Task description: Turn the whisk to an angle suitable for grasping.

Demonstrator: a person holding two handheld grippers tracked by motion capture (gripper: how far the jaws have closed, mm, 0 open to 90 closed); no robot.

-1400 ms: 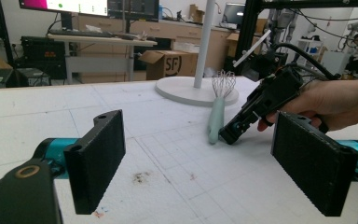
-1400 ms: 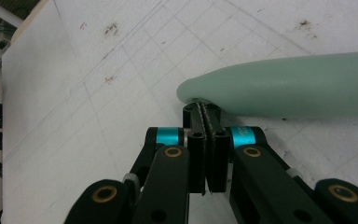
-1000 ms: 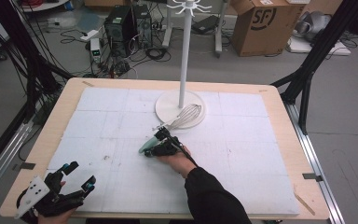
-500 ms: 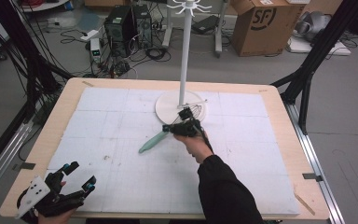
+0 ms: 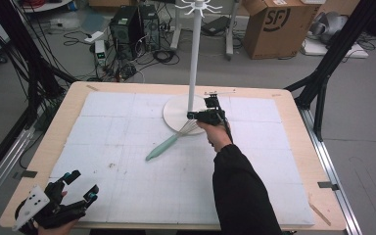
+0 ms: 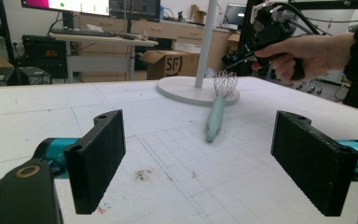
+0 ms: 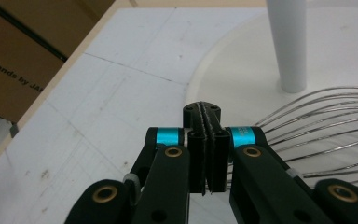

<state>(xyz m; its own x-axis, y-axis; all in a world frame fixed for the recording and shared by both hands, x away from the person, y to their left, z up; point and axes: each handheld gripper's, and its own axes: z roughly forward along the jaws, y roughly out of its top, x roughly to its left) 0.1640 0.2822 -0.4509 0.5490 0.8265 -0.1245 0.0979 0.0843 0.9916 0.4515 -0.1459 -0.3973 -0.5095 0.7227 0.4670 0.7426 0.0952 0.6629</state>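
The right gripper (image 5: 192, 116) hangs above the near edge of the round white base (image 5: 174, 111) of the stand (image 5: 194, 58), in the far middle of the table (image 5: 284, 142). Its jaws are pressed flat together with nothing between them, as the right gripper view shows (image 7: 207, 140). The right hand (image 5: 216, 133) grips the handle from behind, and the dark-sleeved forearm runs straight back toward the near edge. From the left gripper view, this gripper (image 6: 235, 56) points down and to the left, raised clear of the whisk.

The whisk (image 5: 169, 143) lies on the white foam mat, its wire head resting against the rim of the base and its pale green handle pointing near and left. The wire loops lie just under and beside the closed jaws (image 7: 331, 135).

The left gripper (image 5: 81, 188) sits at the near left corner of the table, held low and level, its jaws spread wide and empty (image 6: 198, 163). It faces across the mat toward the whisk (image 6: 217, 109), well apart from it.
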